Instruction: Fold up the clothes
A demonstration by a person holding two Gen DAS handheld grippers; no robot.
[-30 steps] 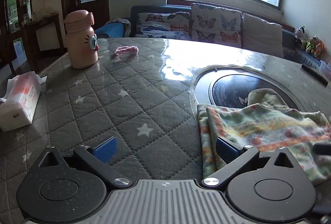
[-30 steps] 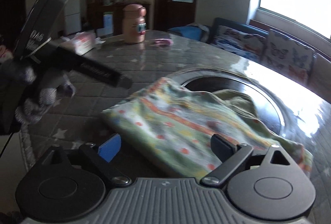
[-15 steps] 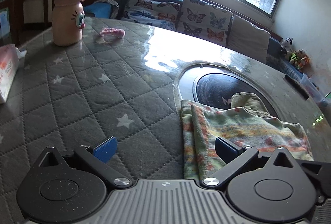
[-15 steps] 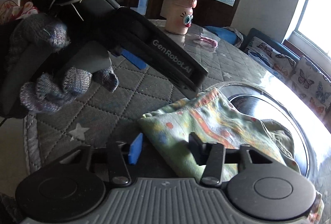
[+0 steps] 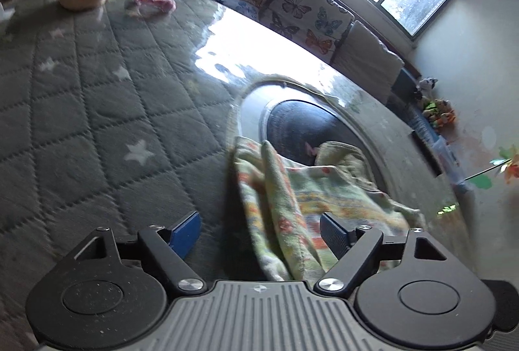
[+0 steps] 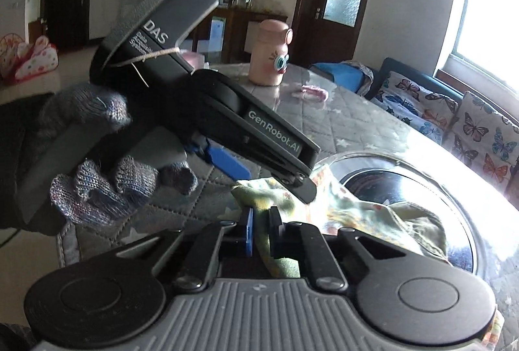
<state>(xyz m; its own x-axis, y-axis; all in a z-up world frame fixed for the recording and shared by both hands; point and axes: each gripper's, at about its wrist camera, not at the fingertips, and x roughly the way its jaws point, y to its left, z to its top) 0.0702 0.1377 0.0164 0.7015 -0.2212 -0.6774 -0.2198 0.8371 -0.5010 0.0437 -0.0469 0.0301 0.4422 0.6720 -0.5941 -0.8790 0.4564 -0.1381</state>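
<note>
A green and yellow patterned garment [image 5: 301, 195] lies partly folded on the quilted table cover, by the round glass inset. My left gripper [image 5: 259, 231] is open, its jaws either side of the garment's near edge. In the right wrist view my right gripper [image 6: 261, 236] is shut on the garment's corner [image 6: 282, 263], which runs up between the jaws. The left gripper [image 6: 275, 169] shows there too, held in a gloved hand [image 6: 97, 163], its tips over the same end of the garment [image 6: 405, 214].
A grey quilted cover with stars [image 5: 97, 111] spreads over the round table. A pink bottle [image 6: 271, 54] and a pink hair tie [image 5: 152, 2] stand at the far side. The round glass inset [image 5: 308, 127] lies behind the garment. A sofa with butterfly cushions [image 5: 305, 10] is beyond.
My right gripper has closed on the garment's corner. My left gripper has moved closer and tilted, so the garment's edge now sits between its open jaws.
</note>
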